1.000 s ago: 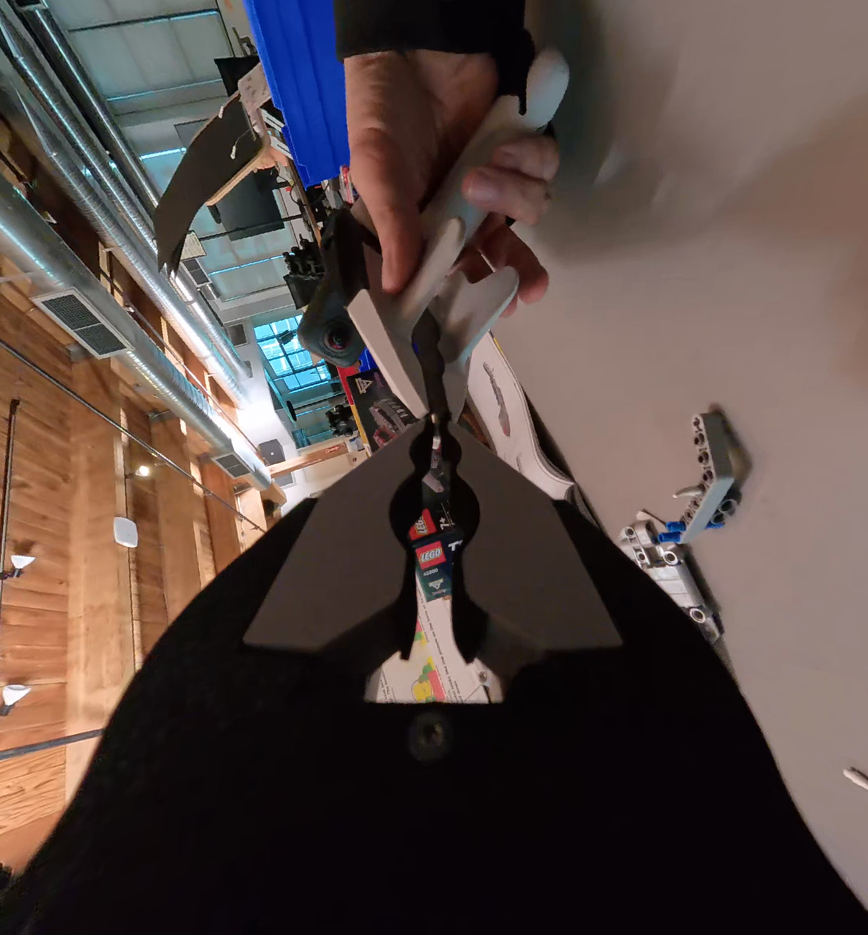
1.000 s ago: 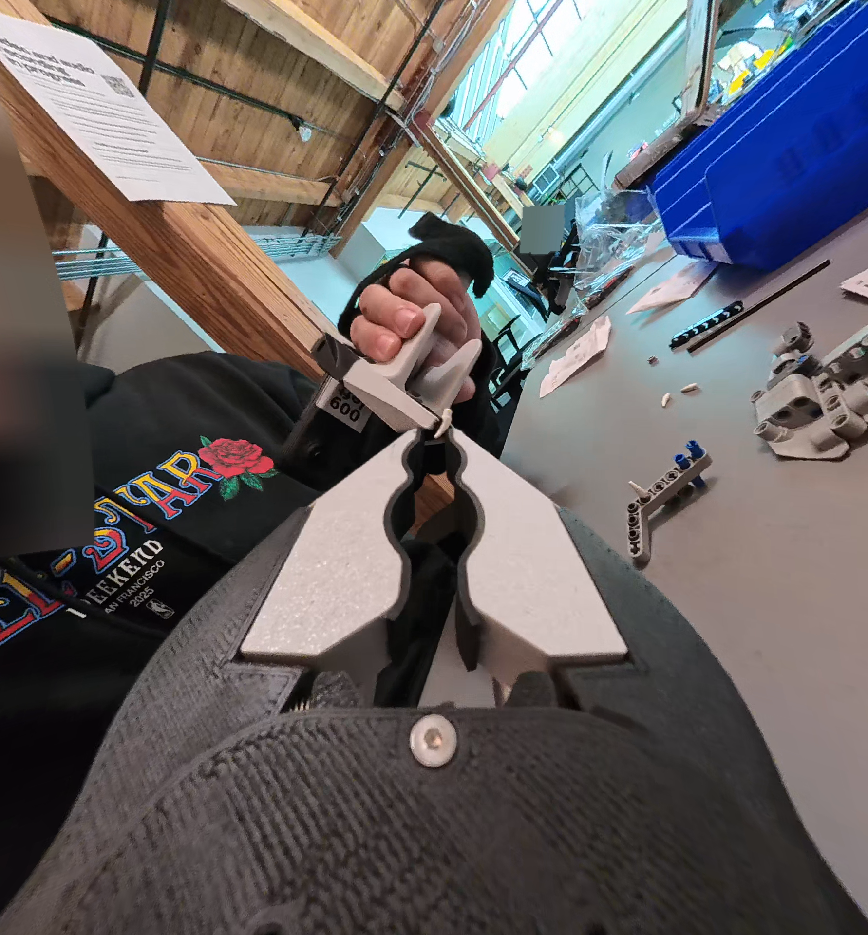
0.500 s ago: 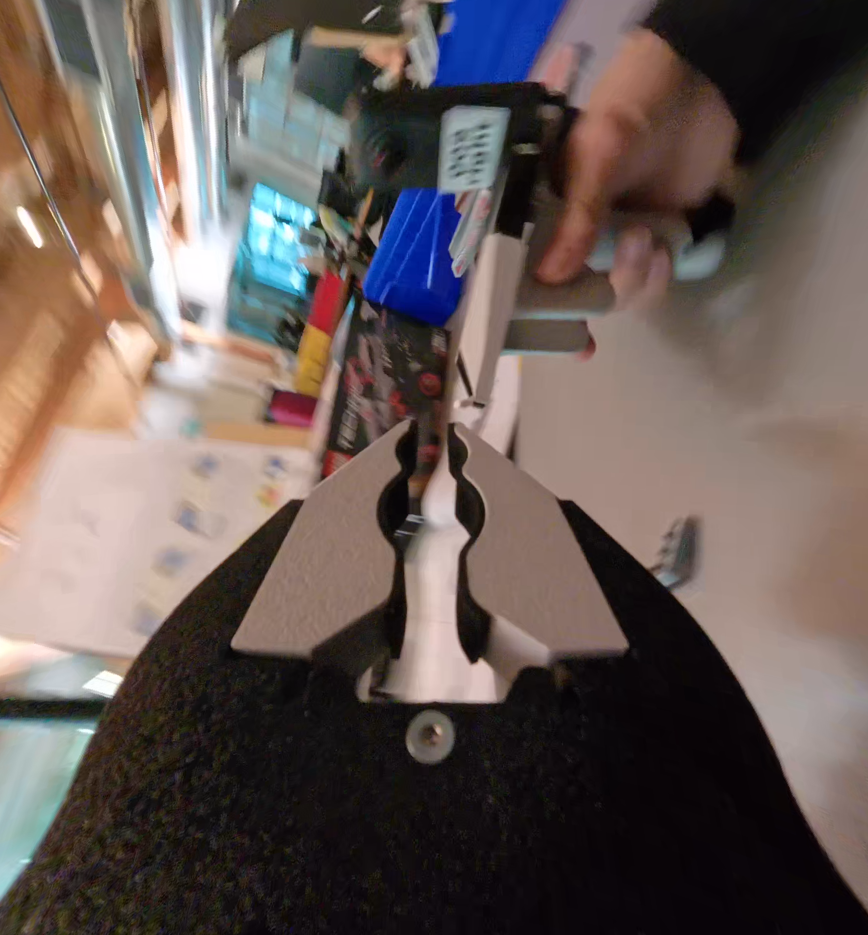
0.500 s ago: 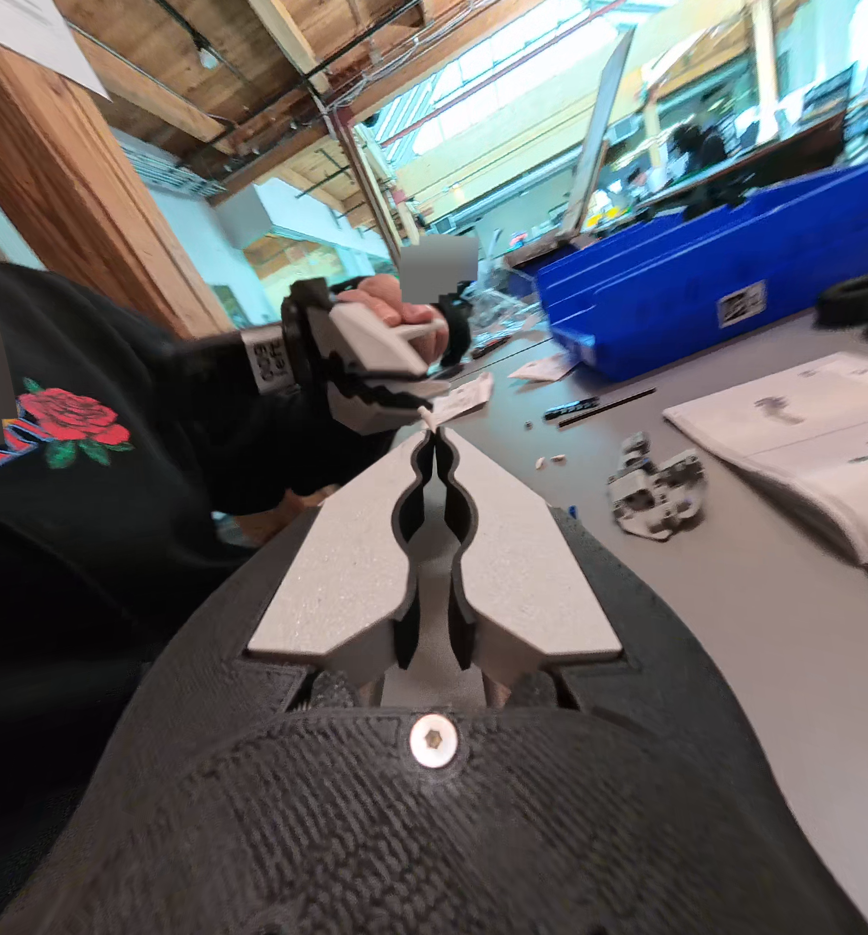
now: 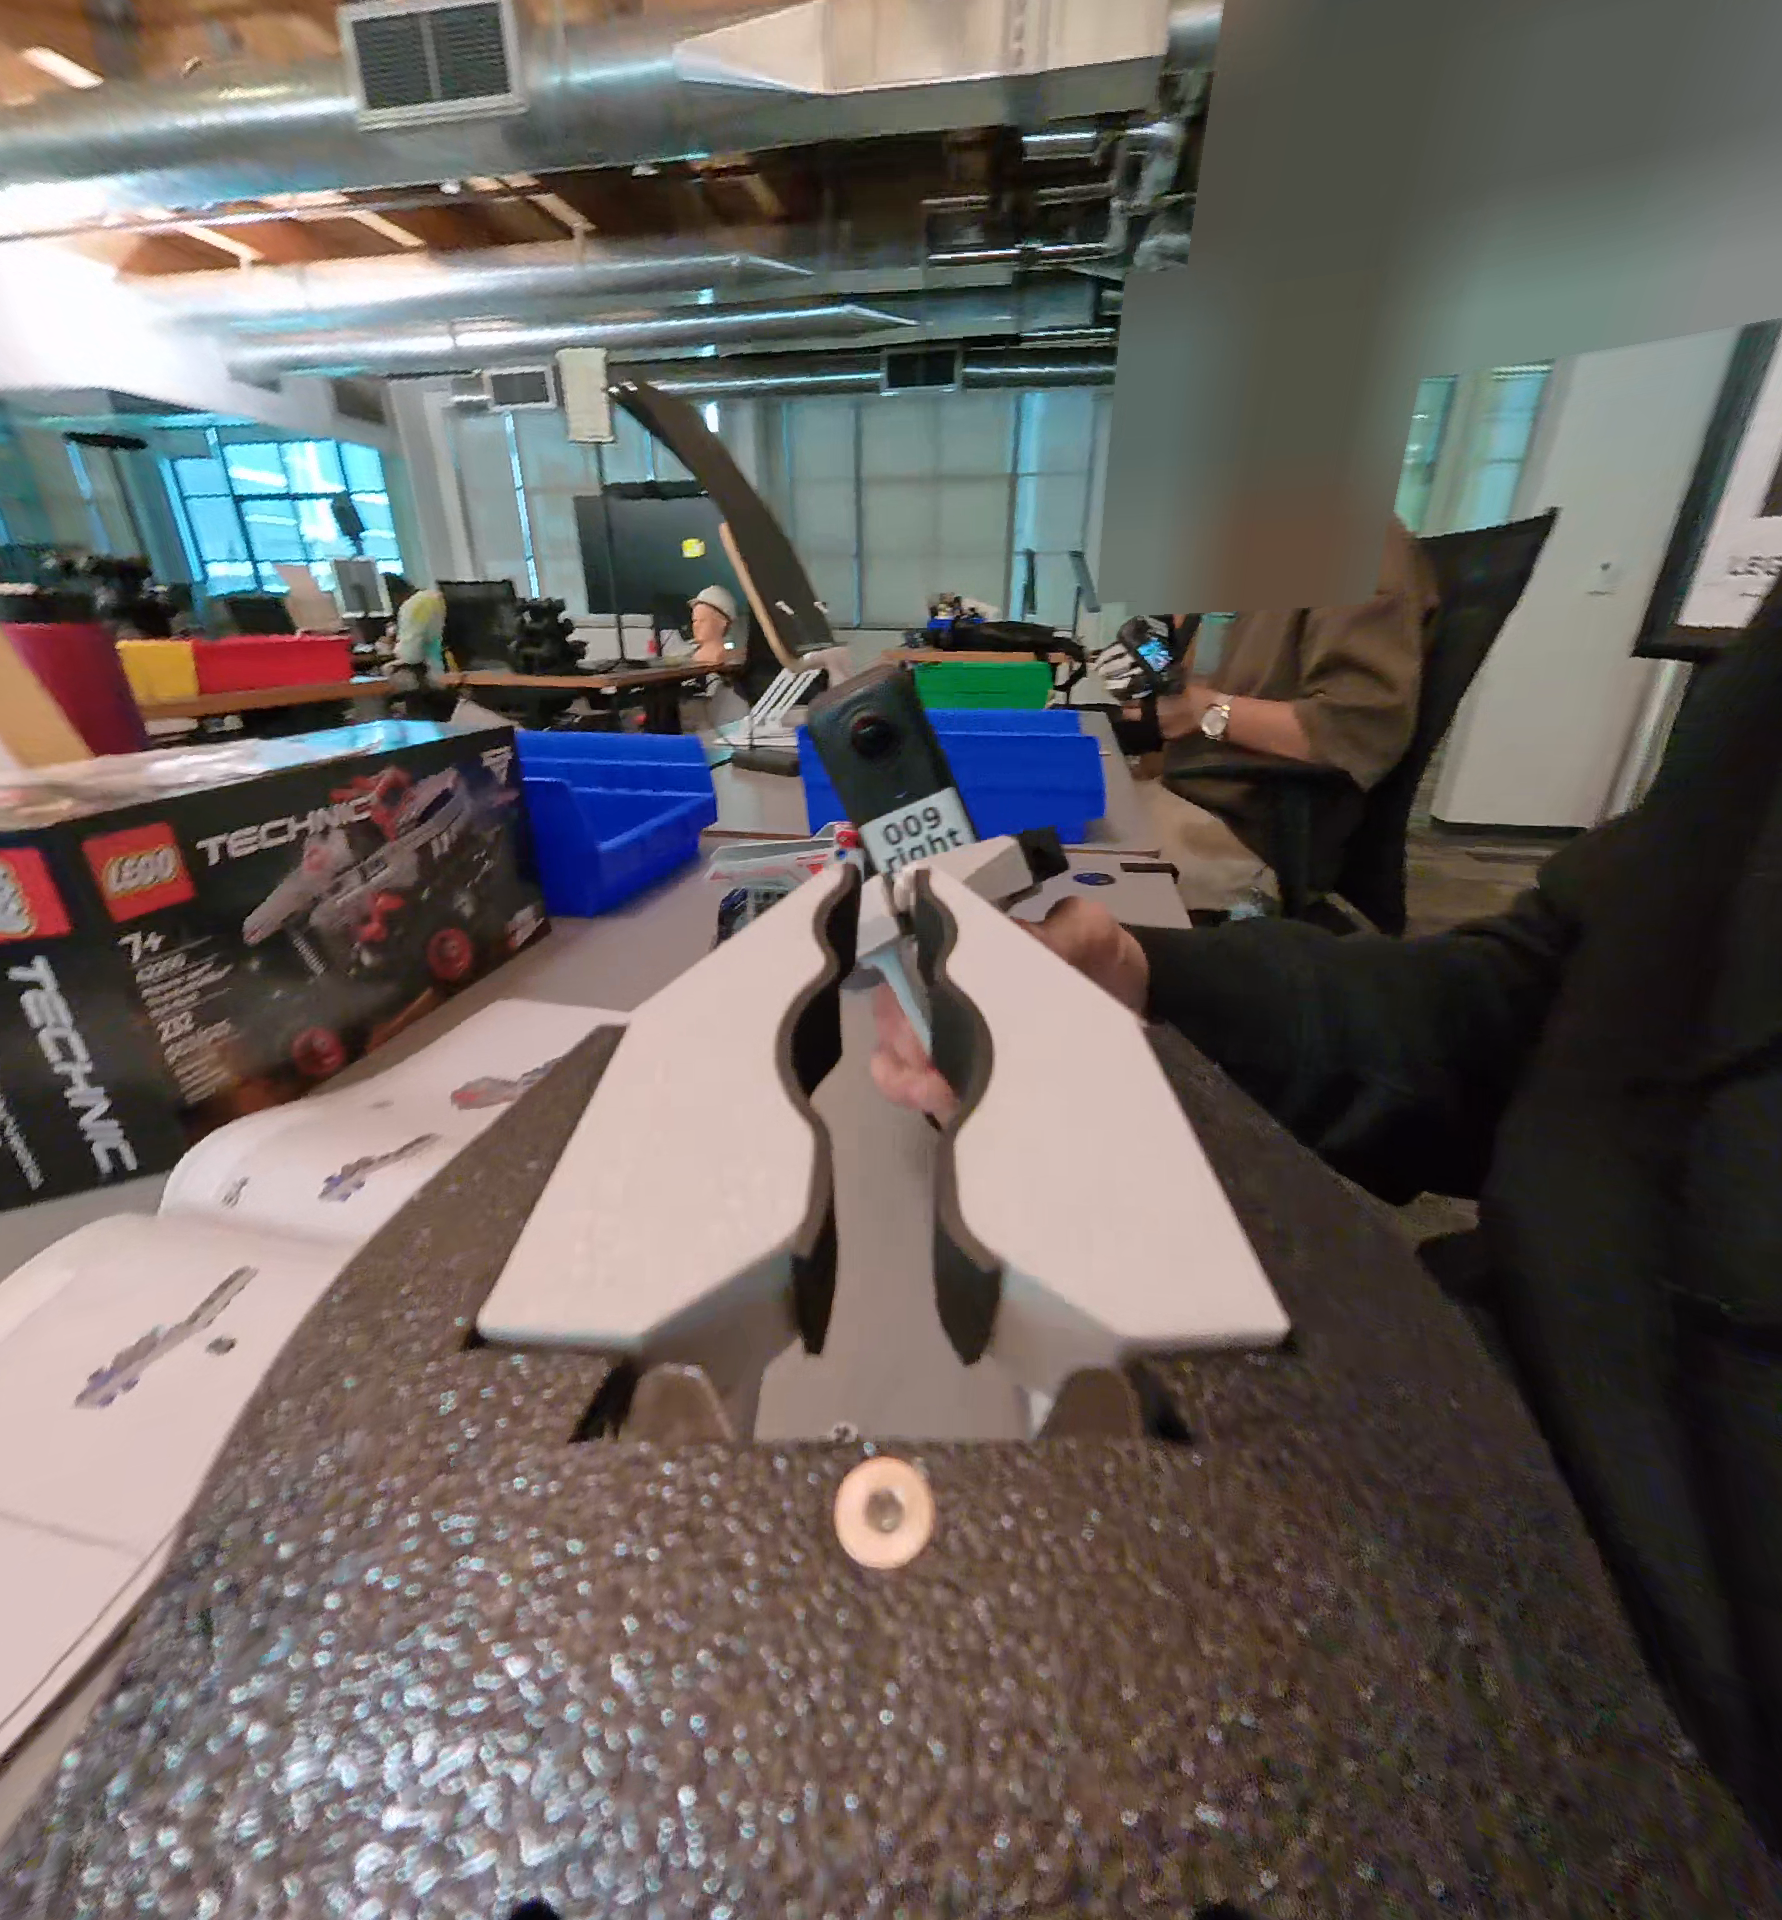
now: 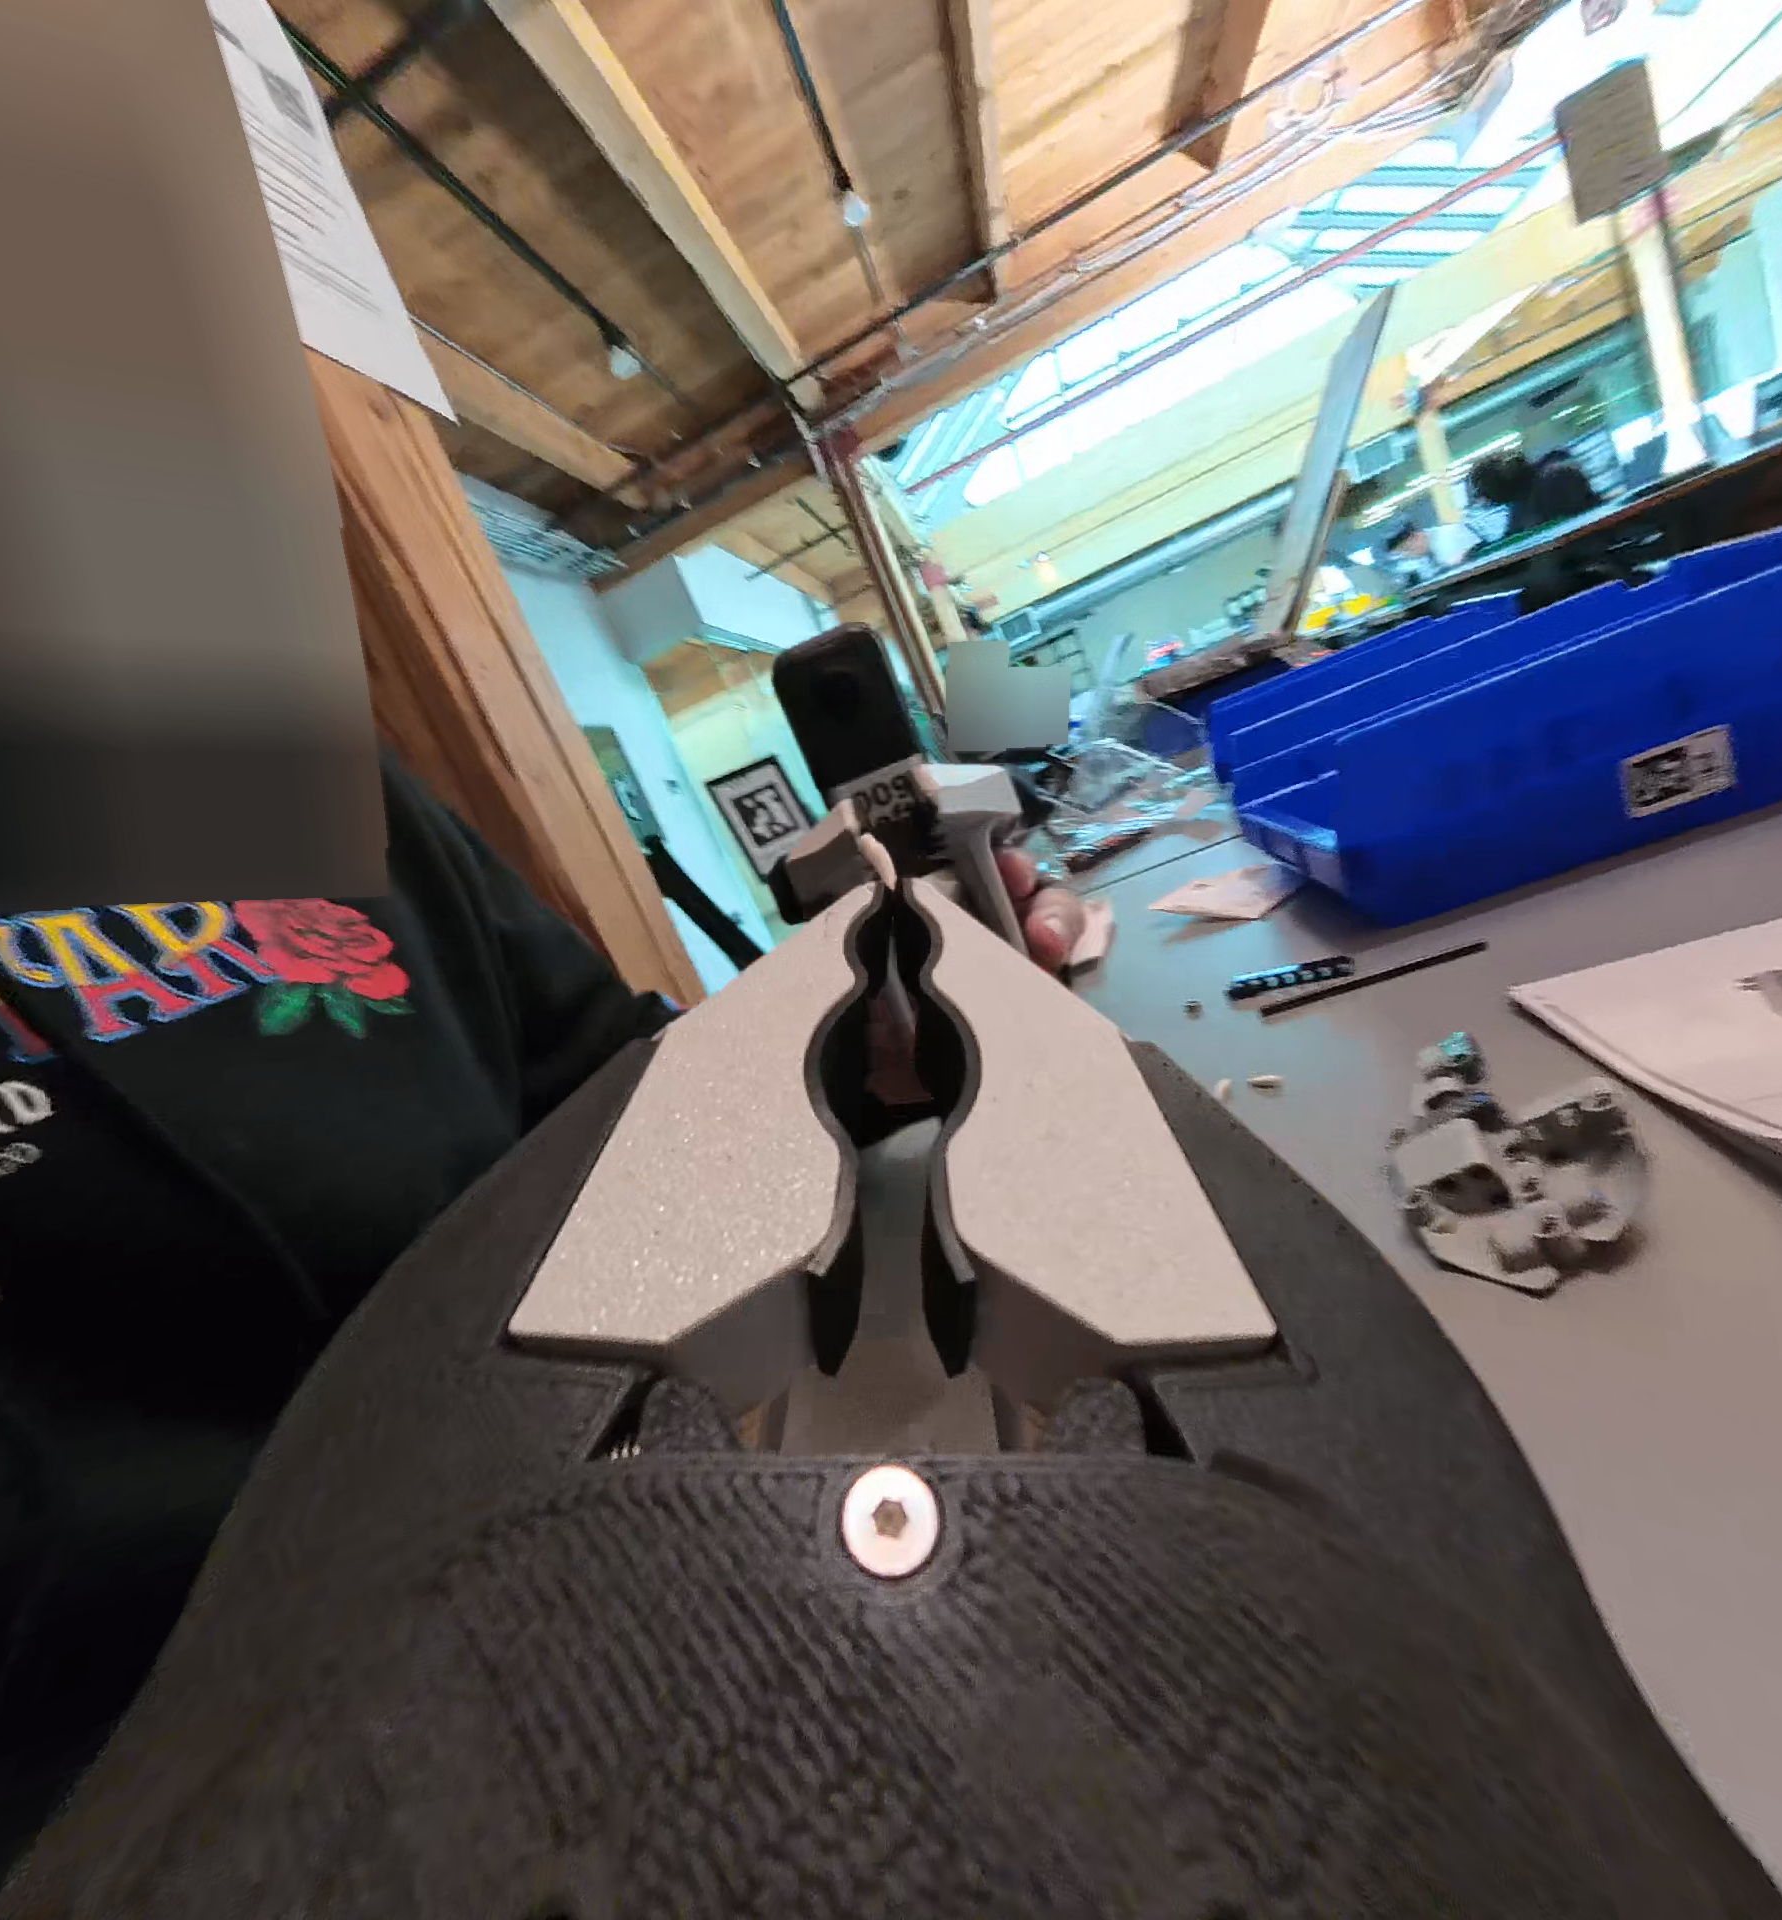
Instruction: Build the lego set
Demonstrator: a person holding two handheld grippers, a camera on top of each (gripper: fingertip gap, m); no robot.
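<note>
My two grippers meet tip to tip above the grey table (image 6: pixel 1614 1475). A small pale pin (image 6: pixel 879 862) sticks up out of the tips of my right gripper (image 6: pixel 893 896), whose jaws are closed on its lower end. The pin (image 5: pixel 902 881) also shows in the left wrist view as a small white dot in the gap of my left gripper (image 5: pixel 882 881). The left jaws stand narrowly apart, wider than the pin. A grey Lego sub-assembly (image 6: pixel 1510 1184) lies on the table to the right.
An open instruction booklet (image 5: pixel 139 1351) and the Lego box (image 5: pixel 222 935) lie on the left. Blue bins (image 6: pixel 1541 748) stand at the back. A black beam (image 6: pixel 1287 977), a black axle (image 6: pixel 1375 977) and loose pale pins (image 6: pixel 1245 1084) lie nearby. A person (image 5: pixel 1292 727) sits across the table. Only a small space, under 4 cm, lies between the two pairs of fingers. Both grippers' tips are roughly 20 cm from the grey Lego sub-assembly (image 6: pixel 1510 1184).
The right jaws have closed from a small gap to shut at the pin. The left gripper has rolled from sideways to level, and its jaws look slightly wider.
</note>
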